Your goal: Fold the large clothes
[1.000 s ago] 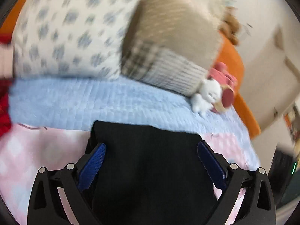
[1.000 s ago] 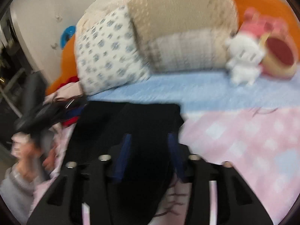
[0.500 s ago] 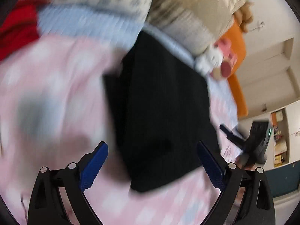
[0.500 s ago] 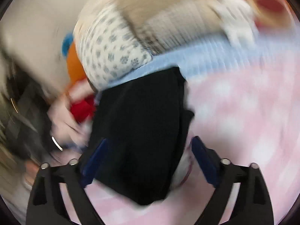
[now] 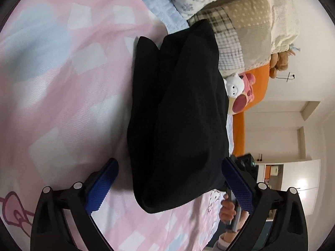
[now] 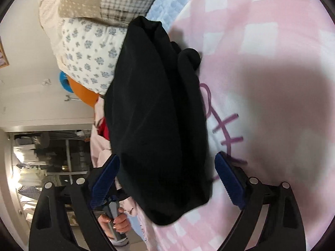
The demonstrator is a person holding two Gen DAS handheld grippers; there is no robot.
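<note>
A folded black garment (image 5: 180, 108) lies on the pink checked bedspread (image 5: 62, 87), its far end against the pillows. In the left wrist view, my left gripper (image 5: 169, 162) is open wide. Its blue pads (image 5: 102, 184) stand on either side of the garment's near end, and neither presses on it. The right wrist view shows the same black garment (image 6: 155, 113) from its other side. There my right gripper (image 6: 167, 158) is also open wide, with its pads (image 6: 228, 179) clear of the cloth. Each view catches a hand (image 6: 117, 221) holding the other gripper's handle.
Pillows (image 5: 236, 27), one floral and one beige plaid, are stacked at the head of the bed on a light blue quilt (image 5: 159, 4). A white and pink plush toy (image 5: 238, 90) sits beside them. Red and pink clothes (image 6: 100, 133) lie at the bed's edge. Shelves and cupboards stand beyond.
The right gripper's jaws, narrow around black cloth a second ago, have spread wide. Both views have rolled and dropped nearer the bed. The garment now lies flat, free of both grippers.
</note>
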